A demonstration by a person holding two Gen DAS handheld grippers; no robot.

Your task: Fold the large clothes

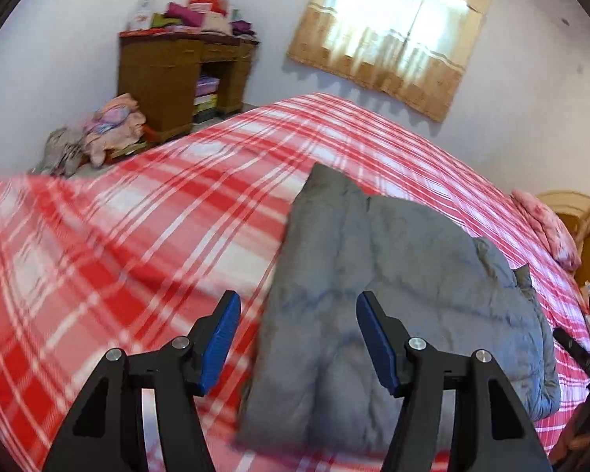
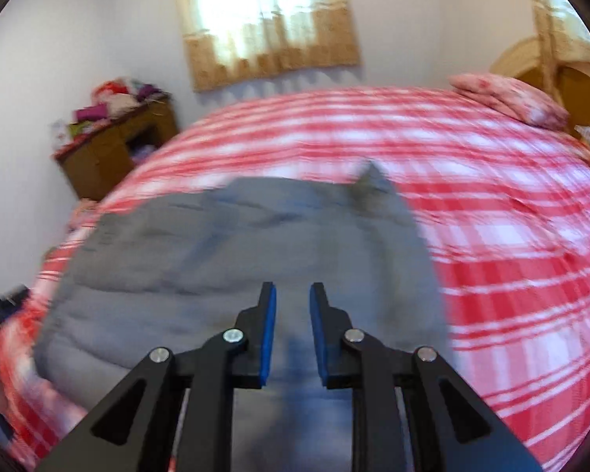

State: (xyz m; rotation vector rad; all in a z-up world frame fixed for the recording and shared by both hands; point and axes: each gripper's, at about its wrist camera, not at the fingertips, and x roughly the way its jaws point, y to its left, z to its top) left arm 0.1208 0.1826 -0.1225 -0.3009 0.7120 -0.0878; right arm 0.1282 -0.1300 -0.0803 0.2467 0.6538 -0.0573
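Grey padded garment [image 1: 397,299] folded on a red-and-white plaid bed [image 1: 118,236], left gripper [image 1: 298,340] above its near edge with jaws wide apart and empty, right gripper [image 2: 292,332] over the garment, jaws slightly parted, gripping nothing, pink pillow [image 2: 507,98] at the headboard

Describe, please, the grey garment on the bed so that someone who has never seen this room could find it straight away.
Start at the big bed covered in a red and white checked sheet, beneath the window with the tan curtain. On the sheet lies a grey quilted padded jacket, partly folded into a thick slab. It is the only plain grey thing there; the pink patterned pillow sits apart near the headboard.
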